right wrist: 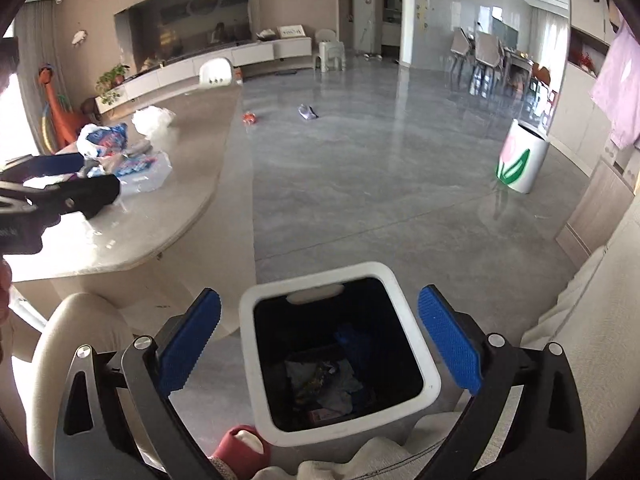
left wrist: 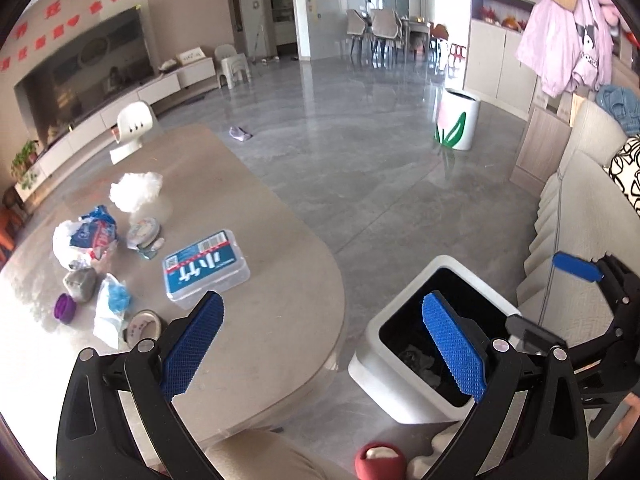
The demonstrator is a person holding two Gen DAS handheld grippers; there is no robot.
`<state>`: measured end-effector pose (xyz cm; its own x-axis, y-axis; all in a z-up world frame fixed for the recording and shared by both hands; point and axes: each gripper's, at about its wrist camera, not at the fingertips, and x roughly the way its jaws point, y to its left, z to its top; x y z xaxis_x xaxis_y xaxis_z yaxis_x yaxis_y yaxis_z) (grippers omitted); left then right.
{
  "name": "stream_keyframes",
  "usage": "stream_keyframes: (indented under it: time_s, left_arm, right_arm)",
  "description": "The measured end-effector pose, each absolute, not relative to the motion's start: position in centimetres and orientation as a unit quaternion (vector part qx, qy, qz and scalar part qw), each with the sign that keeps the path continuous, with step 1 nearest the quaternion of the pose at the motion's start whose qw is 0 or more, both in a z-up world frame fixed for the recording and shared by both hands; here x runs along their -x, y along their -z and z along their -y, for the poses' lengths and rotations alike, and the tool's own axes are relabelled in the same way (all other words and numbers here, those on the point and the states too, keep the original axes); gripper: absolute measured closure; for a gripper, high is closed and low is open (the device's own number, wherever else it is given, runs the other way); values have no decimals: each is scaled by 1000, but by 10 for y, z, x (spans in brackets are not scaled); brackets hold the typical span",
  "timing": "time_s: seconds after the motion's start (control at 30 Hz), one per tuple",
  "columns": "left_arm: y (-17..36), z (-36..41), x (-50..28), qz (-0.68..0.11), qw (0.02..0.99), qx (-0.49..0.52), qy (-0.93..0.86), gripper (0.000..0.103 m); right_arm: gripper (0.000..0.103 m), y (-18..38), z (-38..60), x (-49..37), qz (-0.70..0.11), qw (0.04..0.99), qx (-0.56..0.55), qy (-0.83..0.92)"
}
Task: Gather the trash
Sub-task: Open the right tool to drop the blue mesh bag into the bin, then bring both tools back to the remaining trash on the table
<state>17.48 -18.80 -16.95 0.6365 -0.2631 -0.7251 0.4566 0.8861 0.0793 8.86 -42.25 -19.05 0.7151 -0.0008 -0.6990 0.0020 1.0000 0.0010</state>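
We hold the right gripper (right wrist: 319,344) above the white square trash bin with a black liner (right wrist: 416,320); its blue-padded fingers (right wrist: 188,344) stand wide apart, nothing between them. The bin mouth sits right between and below the fingers. Inside, at the bottom, lies crumpled wrapper trash (right wrist: 324,384) in mixed colours. A red slipper with a white sock (right wrist: 240,446) shows just below the fingers, next to the bin's near wall.

The left gripper (left wrist: 323,344) hangs over the near edge of the beige rounded desk (left wrist: 280,280), fingers (left wrist: 192,344) also spread wide and empty. The same bin (left wrist: 384,320) stands on the grey floor, partly behind the right finger of this gripper. Ahead and left of the left finger, on the desk: a clear plastic box with a blue-white label (left wrist: 206,266), just beyond the fingertip. Farther left, a roll of clear tape (left wrist: 142,326), a white-and-blue crumpled bag (left wrist: 112,306), a small purple cup (left wrist: 65,308), a grey crumpled lump (left wrist: 80,284). Beyond those, a blue-red-white crumpled plastic bag (left wrist: 86,236), a round foil lid (left wrist: 143,230), a white fluffy crumpled tissue (left wrist: 136,190).

Far ahead of both grippers, on the floor, a purple scrap (left wrist: 240,134) and a white round bin with a pink tulip print (left wrist: 458,124). In the right wrist view an orange scrap (right wrist: 251,118) lies on the floor too, near the purple one.
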Motion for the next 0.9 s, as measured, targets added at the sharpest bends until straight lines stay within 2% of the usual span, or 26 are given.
stream_keyframes:
  time_s: [0.4, 0.9]
  left_arm:
    - [146, 115, -181, -358, 919, -89, 139, 5]
    - [124, 3, -225, -329, 941, -51, 52, 5]
  right_arm:
    - [5, 128, 350, -109, -303, 950, 52, -63]
    - [5, 114, 246, -155, -278, 943, 91, -155]
